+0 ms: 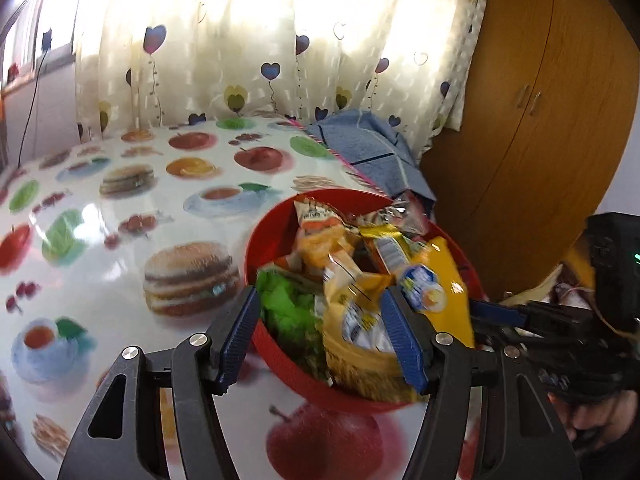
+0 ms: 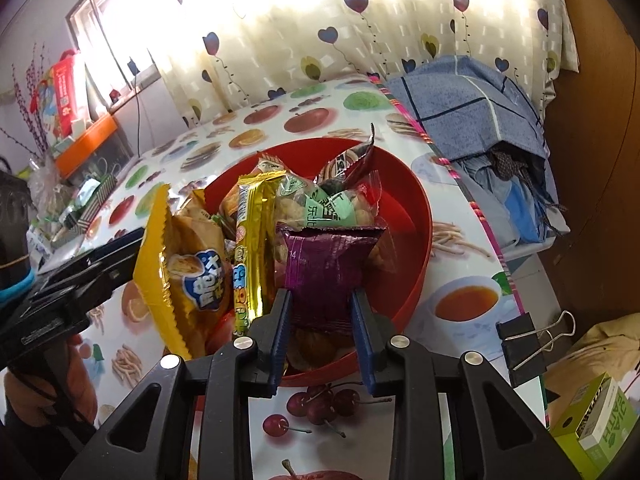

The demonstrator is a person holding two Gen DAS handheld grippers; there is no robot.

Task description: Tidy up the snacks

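Snacks fill a red bowl (image 2: 416, 240) that stands on a table under a glossy cloth (image 1: 100, 248) printed with apples, burgers and teacups, near the table's right edge. In the right wrist view the right gripper (image 2: 322, 312) is closed to a narrow gap on a purple packet (image 2: 328, 264), its blue pads pressing the packet's lower sides, with the packet upright over the near part of the bowl. Behind it lie a clear bag with a green label (image 2: 332, 208) and a long gold wrapper (image 2: 252, 240) standing on end. A yellow bag (image 2: 180, 264) with a serrated edge leans at the bowl's left side. In the left wrist view the left gripper (image 1: 320, 332) stands about half open over the bowl's near rim; its right pad lies against the yellow bag (image 1: 360, 320), its left pad sits outside the rim beside a green packet (image 1: 288, 308), so no grip shows. A blue checked cloth (image 2: 468, 108) is heaped beyond the table's right edge, and a black binder clip (image 2: 520, 340) sits at that edge.
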